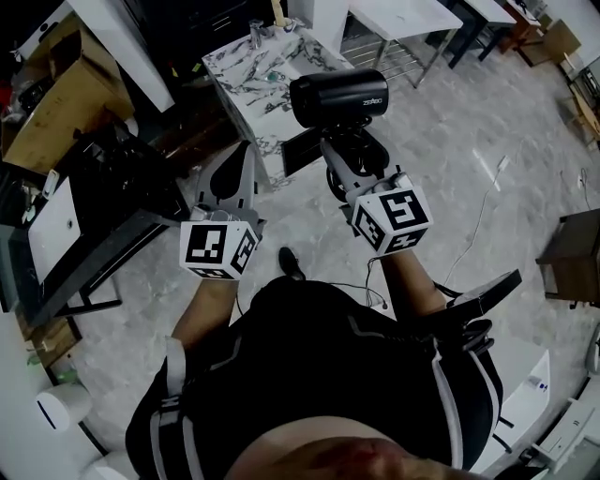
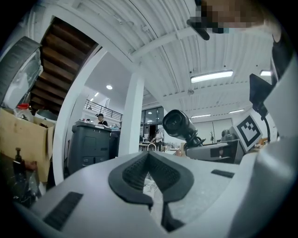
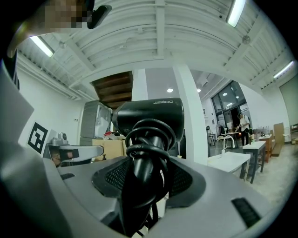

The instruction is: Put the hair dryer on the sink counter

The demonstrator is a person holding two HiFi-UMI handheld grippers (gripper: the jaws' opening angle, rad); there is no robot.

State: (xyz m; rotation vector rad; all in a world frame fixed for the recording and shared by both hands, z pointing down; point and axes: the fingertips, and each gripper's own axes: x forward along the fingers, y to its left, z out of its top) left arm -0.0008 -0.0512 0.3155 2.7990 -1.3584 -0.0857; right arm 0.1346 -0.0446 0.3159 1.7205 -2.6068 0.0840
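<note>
- Squeezing the hair dryer (image 1: 339, 97) by its handle, the right hand-held gripper (image 1: 343, 150) stops it falling.
- The left hand-held gripper (image 1: 240, 159) is clenched, empty, with no job.

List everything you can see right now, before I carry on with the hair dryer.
hair dryer: one, black, cord wound round its handle, in the right gripper
counter: one, white with dark marbling, ahead; small items at its far end, too small to tell
cardboard box: one, brown, far left
table: one, white, top right
cable: one, white, on the floor at the right
left gripper: one, grey, jaws together, empty
right gripper: one, grey, closed on the hair dryer's handle
</note>
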